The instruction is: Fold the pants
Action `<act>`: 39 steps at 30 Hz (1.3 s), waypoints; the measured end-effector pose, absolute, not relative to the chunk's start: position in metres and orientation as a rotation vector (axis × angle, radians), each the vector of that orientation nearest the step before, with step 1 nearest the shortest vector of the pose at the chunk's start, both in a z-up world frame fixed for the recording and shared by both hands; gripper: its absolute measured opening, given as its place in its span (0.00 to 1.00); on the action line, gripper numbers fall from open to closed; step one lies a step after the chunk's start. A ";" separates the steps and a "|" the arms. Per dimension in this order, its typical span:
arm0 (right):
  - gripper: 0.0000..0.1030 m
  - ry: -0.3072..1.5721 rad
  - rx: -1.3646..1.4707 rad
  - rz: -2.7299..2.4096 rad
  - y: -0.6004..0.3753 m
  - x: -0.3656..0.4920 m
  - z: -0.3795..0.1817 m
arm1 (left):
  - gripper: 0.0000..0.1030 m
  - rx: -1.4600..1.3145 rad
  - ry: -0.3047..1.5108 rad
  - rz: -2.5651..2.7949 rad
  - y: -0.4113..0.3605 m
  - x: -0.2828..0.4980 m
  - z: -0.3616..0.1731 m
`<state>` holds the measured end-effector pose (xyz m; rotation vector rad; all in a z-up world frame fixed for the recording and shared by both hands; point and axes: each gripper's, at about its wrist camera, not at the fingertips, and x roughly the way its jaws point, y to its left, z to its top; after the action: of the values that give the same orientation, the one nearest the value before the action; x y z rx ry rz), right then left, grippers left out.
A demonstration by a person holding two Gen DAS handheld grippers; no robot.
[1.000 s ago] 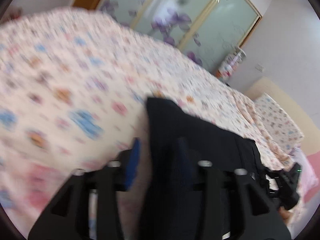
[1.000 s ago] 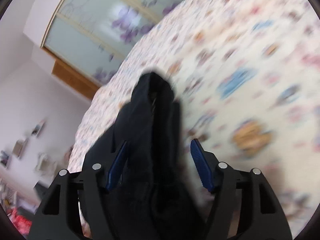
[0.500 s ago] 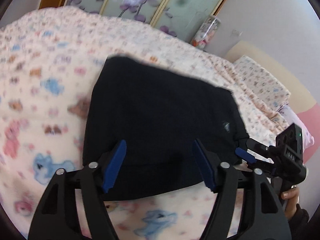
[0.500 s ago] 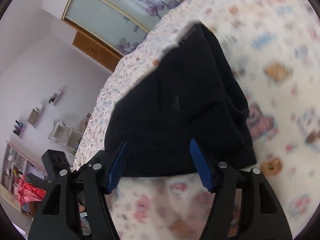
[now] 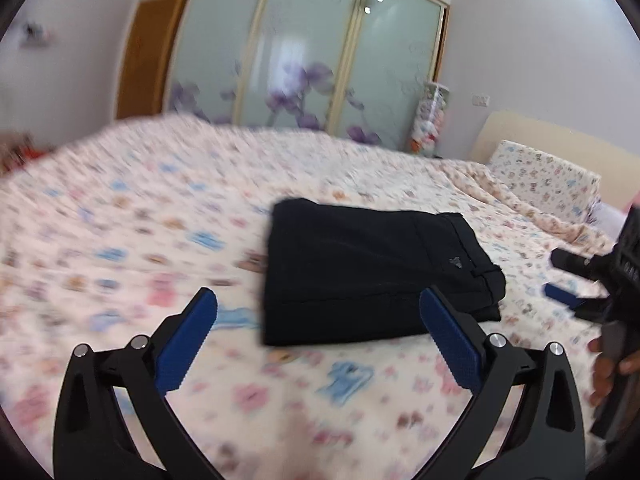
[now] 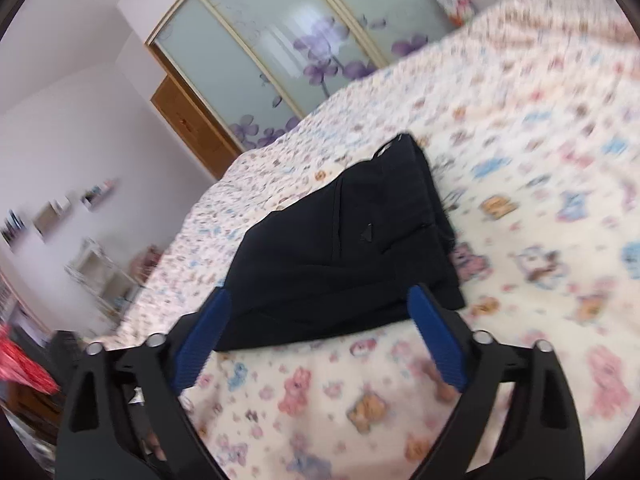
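Pants lie folded flat on the bed — left gripper and right gripper just spread wide, nothing between them; both seemingly clear of the fabric, frames blurred.

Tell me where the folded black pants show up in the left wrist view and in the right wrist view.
Left wrist view: the folded black pants lie right of centre on the floral bedspread, just beyond the open tool.
Right wrist view: the pants lie at centre, running diagonally, past the open tool.
Shared landmark: the frosted wardrobe doors with purple flowers, beyond the bed.
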<state>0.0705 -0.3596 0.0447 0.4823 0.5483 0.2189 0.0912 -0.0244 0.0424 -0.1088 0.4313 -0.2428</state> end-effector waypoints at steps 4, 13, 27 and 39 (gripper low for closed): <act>0.99 0.496 0.339 0.094 -0.344 0.028 0.051 | 0.98 -0.063 0.409 -0.152 -0.016 0.048 0.043; 0.99 0.433 0.138 -0.095 -0.302 -0.004 0.032 | 0.98 -0.023 0.397 -0.110 -0.009 0.023 0.025; 0.99 0.452 0.048 -0.110 -0.267 0.005 0.007 | 0.98 0.066 0.446 -0.111 -0.030 0.027 0.014; 0.99 0.454 0.068 -0.161 -0.274 0.004 0.005 | 0.98 0.082 0.468 -0.092 -0.034 0.026 0.010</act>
<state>0.0038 -0.2741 0.0054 0.0682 0.4540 -0.1611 0.0256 -0.0336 0.0097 0.0818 0.4683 -0.0916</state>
